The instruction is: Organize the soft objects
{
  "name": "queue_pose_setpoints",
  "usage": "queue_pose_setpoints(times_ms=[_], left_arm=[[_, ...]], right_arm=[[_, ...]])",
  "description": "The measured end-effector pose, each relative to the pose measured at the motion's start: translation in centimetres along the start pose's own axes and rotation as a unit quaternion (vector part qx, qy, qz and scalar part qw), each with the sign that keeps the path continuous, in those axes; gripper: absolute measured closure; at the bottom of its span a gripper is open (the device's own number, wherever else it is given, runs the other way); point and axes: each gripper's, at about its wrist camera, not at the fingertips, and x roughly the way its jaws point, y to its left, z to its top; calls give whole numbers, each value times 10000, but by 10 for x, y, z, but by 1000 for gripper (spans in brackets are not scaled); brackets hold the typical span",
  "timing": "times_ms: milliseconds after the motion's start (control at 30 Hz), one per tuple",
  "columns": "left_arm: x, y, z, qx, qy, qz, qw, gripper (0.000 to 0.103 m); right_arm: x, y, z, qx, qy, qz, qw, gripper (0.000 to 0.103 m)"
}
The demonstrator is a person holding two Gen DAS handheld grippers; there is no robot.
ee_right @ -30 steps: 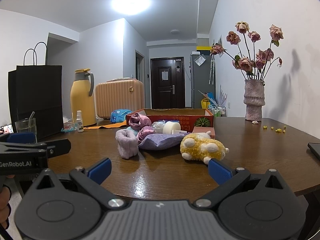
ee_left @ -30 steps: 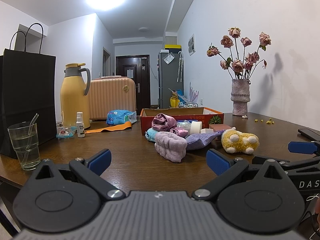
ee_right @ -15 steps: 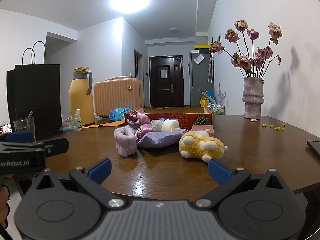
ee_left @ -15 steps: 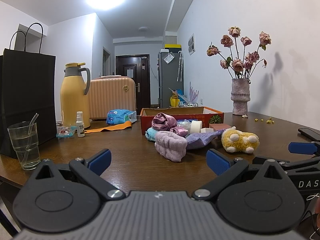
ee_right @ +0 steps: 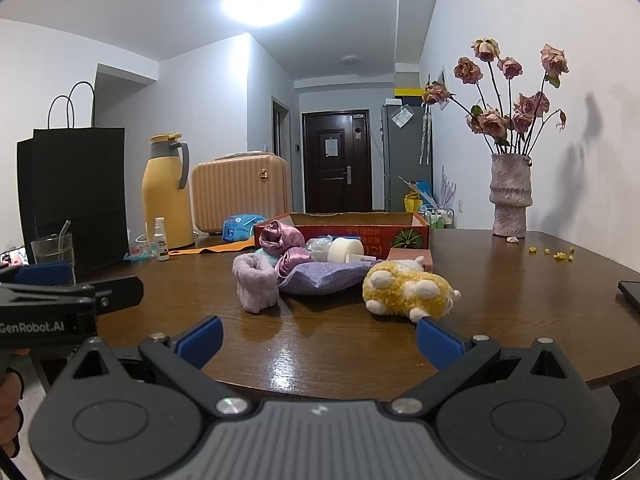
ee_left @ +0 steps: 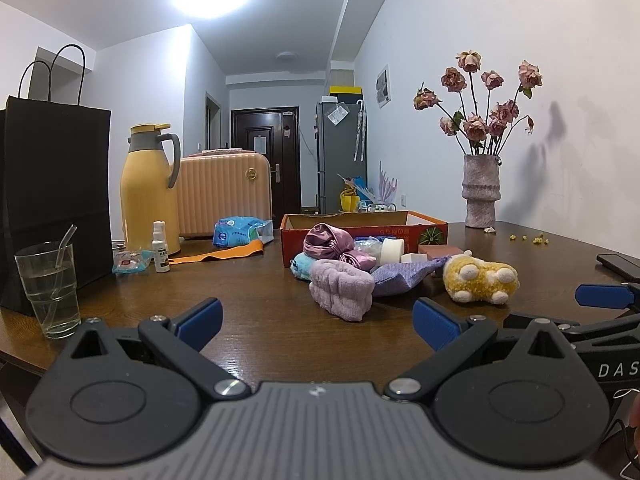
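A pile of soft things lies mid-table before an open orange cardboard box (ee_left: 428, 229) (ee_right: 404, 232): a lilac plush headband (ee_left: 340, 290) (ee_right: 256, 280), a purple cloth pouch (ee_left: 404, 274) (ee_right: 324, 276), a pink satin scrunchie (ee_left: 326, 242) (ee_right: 280, 236), a teal plush piece (ee_left: 302, 266) and a yellow plush toy (ee_left: 480, 280) (ee_right: 408, 290). My left gripper (ee_left: 318, 320) is open and empty, short of the headband. My right gripper (ee_right: 320, 336) is open and empty, its right fingertip (ee_right: 438, 338) just before the yellow toy.
At the left stand a glass of water with a straw (ee_left: 50, 290), a black paper bag (ee_left: 56, 200), a yellow thermos (ee_left: 146, 192), a spray bottle (ee_left: 160, 246) and a tissue pack (ee_left: 238, 232). A vase of dried roses (ee_left: 480, 192) stands at the back right. A phone (ee_left: 618, 260) lies at the right edge.
The right gripper has moved a little forward and lower toward the yellow plush toy. The left gripper has hardly moved. Both stay open.
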Motion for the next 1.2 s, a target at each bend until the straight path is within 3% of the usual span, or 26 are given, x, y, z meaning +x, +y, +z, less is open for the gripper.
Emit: queue_pose_setpoints(times_ms=[733,933,1200], left_arm=[[1,1,-3,10,31,16,10000,0],[33,11,-5,-124,170,-17,9998,0],[113,9,2,-10,896,-121,9959,0]], right_arm=[[1,0,0,17,3,53,10000,0],[18,-9,3,-82,-228,44,9997,0],[88,-36,9,336,310,164,9988,0]])
